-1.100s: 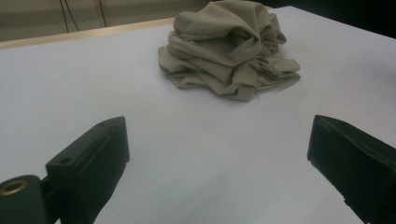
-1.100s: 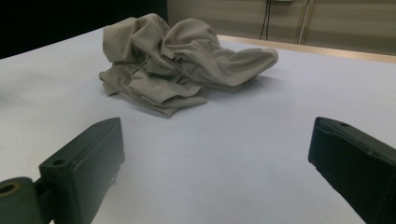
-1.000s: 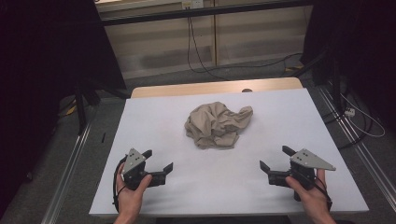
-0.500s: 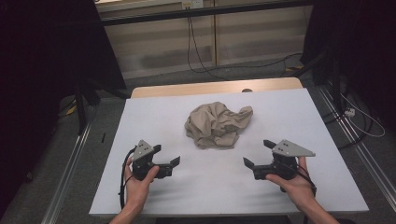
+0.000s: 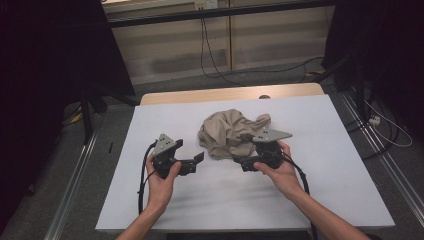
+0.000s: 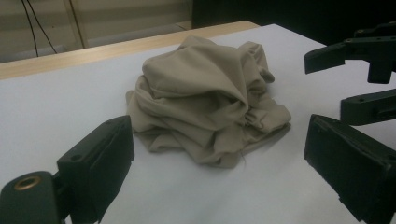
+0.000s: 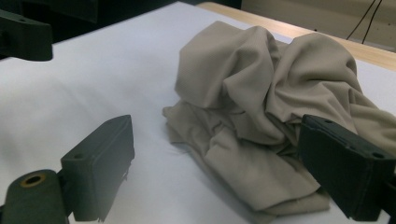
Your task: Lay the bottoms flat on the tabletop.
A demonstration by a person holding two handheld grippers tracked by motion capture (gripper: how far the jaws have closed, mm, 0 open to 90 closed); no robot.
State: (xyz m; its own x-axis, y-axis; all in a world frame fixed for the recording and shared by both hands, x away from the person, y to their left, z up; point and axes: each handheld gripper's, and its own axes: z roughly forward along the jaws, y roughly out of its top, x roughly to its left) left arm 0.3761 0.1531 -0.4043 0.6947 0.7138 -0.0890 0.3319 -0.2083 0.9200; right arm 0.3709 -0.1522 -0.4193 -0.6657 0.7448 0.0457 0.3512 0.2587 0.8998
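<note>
I see a plain beige cloth crumpled on my white table, whose far edge shows a light wood strip, while both my grippers are black with grey top plates.

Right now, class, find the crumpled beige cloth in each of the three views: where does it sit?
High view: crumpled beige cloth at table centre, between the grippers.
Left gripper view: cloth centre, beyond the open jaws.
Right gripper view: cloth right of centre, reaching the right jaw.
Shared landmark: white table top with its wooden far edge.
</note>
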